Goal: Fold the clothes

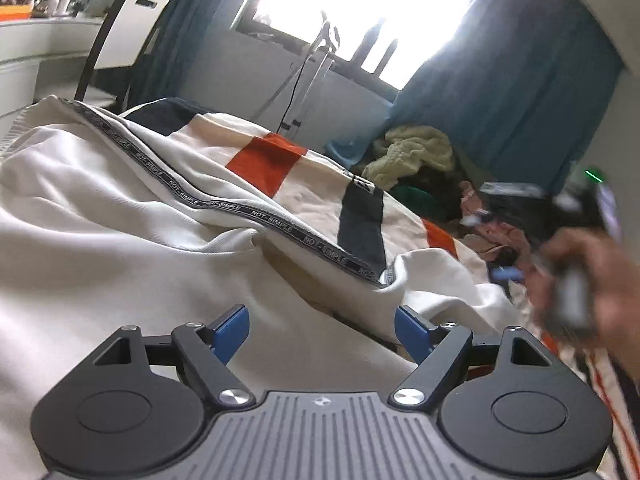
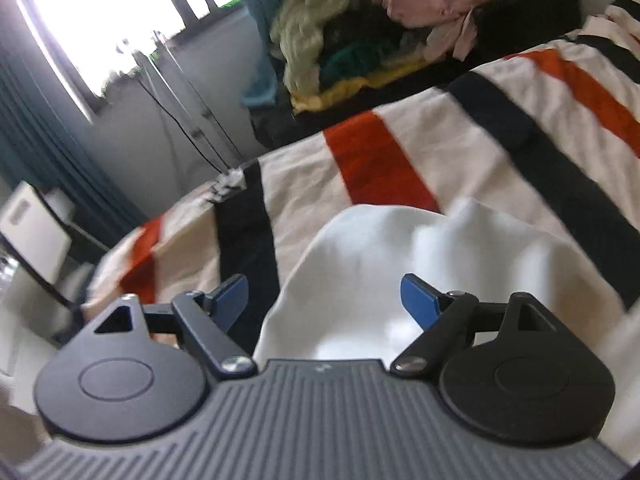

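Observation:
A white garment with a black "NOT-SIMPLE" tape stripe lies rumpled on a bed cover with navy and orange bands. My left gripper is open and empty, low over the white cloth. In the right wrist view a white end of the garment lies on the striped cover. My right gripper is open just above it, holding nothing. The right gripper and the hand on it show blurred in the left wrist view.
A heap of mixed clothes lies at the bed's far end, also in the left wrist view. Blue curtains hang by a bright window. A white chair, a desk and a metal stand are behind the bed.

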`<state>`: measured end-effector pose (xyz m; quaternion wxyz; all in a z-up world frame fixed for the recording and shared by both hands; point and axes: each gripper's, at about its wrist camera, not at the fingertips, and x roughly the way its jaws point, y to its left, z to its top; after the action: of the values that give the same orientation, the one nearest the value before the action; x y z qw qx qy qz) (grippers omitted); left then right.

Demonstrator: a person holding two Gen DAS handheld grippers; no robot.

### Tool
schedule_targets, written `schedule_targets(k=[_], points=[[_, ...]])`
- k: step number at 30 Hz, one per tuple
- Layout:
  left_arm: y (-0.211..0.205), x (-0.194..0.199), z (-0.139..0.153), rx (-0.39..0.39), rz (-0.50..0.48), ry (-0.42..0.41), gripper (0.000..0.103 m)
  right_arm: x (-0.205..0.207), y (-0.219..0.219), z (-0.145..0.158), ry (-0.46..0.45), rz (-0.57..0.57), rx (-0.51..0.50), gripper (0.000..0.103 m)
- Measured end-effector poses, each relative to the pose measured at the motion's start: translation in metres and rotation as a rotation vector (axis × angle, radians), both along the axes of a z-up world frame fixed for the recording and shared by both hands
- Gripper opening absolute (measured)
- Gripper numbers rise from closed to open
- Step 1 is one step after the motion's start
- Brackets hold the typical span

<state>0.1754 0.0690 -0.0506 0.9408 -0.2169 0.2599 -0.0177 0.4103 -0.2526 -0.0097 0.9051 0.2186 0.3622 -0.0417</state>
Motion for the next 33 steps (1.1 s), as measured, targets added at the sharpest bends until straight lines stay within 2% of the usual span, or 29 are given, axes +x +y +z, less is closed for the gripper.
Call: schedule_targets(k=[3, 5, 8, 10, 11, 12, 13, 14, 15, 16, 18, 20, 25, 27, 30, 33], points=[[0.003, 0.014, -0.018, 0.012, -0.011, 0.003, 0.081, 0.066, 0.028, -0.026, 0.083, -0.012, -0.111, 0.085], [0.007, 0.021, -0.027, -0.002, -0.002, 0.002, 0.081, 0.091, 0.036, -0.042, 0.123, -0.052, -0.195, 0.085], [0.020, 0.025, -0.033, -0.054, 0.062, -0.026, 0.082, 0.111, 0.029, -0.064, 0.143, -0.135, -0.264, 0.084], [0.025, 0.028, -0.035, -0.057, 0.105, -0.025, 0.082, 0.114, 0.019, -0.073, 0.154, -0.186, -0.266, 0.082], [0.028, 0.028, -0.036, -0.079, 0.115, -0.021, 0.082, 0.114, 0.017, -0.073, 0.158, -0.191, -0.265, 0.077], [0.031, 0.027, -0.036, -0.097, 0.123, -0.019, 0.082, 0.113, 0.014, -0.072, 0.163, -0.195, -0.264, 0.064], [0.032, 0.027, -0.035, -0.100, 0.127, -0.023, 0.082, 0.112, 0.011, -0.072, 0.167, -0.199, -0.264, 0.046], [0.033, 0.026, -0.034, -0.094, 0.132, -0.026, 0.082, 0.112, 0.008, -0.072, 0.171, -0.203, -0.263, 0.040], [0.033, 0.024, -0.033, -0.092, 0.135, -0.030, 0.082, 0.108, 0.006, -0.066, 0.158, -0.215, -0.247, 0.024], [0.033, 0.022, -0.031, -0.092, 0.138, -0.034, 0.082, 0.105, 0.004, -0.059, 0.144, -0.227, -0.231, 0.021], [0.034, 0.017, -0.028, -0.099, 0.142, -0.041, 0.082, 0.095, 0.000, -0.032, 0.053, -0.226, -0.206, 0.020], [0.034, 0.012, -0.024, -0.101, 0.148, -0.053, 0.082, 0.079, -0.004, 0.006, -0.080, -0.210, -0.180, 0.019], [0.033, -0.001, -0.013, -0.114, 0.154, -0.081, 0.082, 0.001, -0.036, 0.107, -0.517, -0.161, -0.062, 0.018], [0.031, -0.006, -0.011, -0.123, 0.146, -0.085, 0.082, -0.033, -0.054, 0.123, -0.580, -0.180, -0.047, 0.018], [0.026, -0.010, -0.010, -0.125, 0.127, -0.074, 0.082, -0.082, -0.087, 0.104, -0.589, -0.235, -0.021, 0.018], [0.019, -0.013, -0.012, -0.117, 0.100, -0.049, 0.082, -0.114, -0.128, 0.042, -0.471, -0.272, 0.070, 0.020]])
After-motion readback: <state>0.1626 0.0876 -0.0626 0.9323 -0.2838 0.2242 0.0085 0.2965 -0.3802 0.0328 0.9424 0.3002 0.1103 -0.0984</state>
